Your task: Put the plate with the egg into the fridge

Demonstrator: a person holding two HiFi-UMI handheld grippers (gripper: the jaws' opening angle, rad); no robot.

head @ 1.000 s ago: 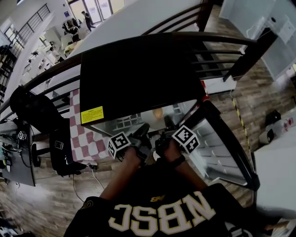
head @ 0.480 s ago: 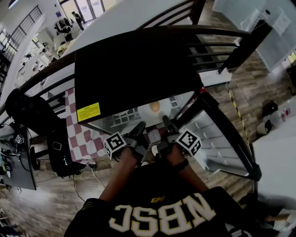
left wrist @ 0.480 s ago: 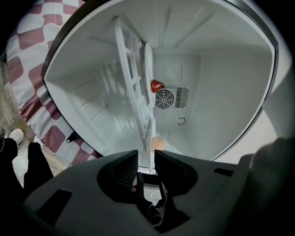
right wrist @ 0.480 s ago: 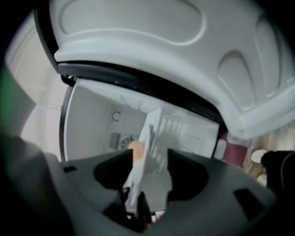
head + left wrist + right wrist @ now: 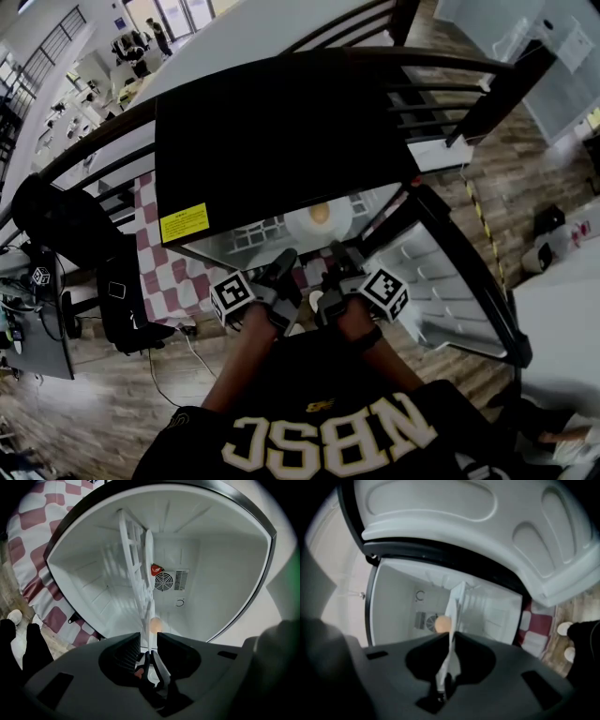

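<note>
A white plate (image 5: 305, 228) carrying a brown egg (image 5: 320, 213) is held level in the mouth of the open fridge (image 5: 272, 141). My left gripper (image 5: 286, 261) is shut on the plate's near left rim. My right gripper (image 5: 335, 255) has the near right rim between its jaws, which are closing on it. In the left gripper view the plate (image 5: 148, 573) is edge-on between the jaws (image 5: 149, 640), with the egg (image 5: 155, 624) just beyond. The right gripper view shows the same plate (image 5: 454, 603) and egg (image 5: 443, 623) past its jaws (image 5: 451, 637).
The fridge's white inside (image 5: 215, 573) has a wire shelf (image 5: 130, 545) and a round vent (image 5: 164, 581) on the back wall. Its open door (image 5: 450, 291) hangs at the right. A red-checked cloth (image 5: 169, 277) and a black bag (image 5: 66, 220) lie left.
Both grippers and the plate have moved a little forward toward the fridge opening, and more of the plate and egg shows beyond the jaws.
</note>
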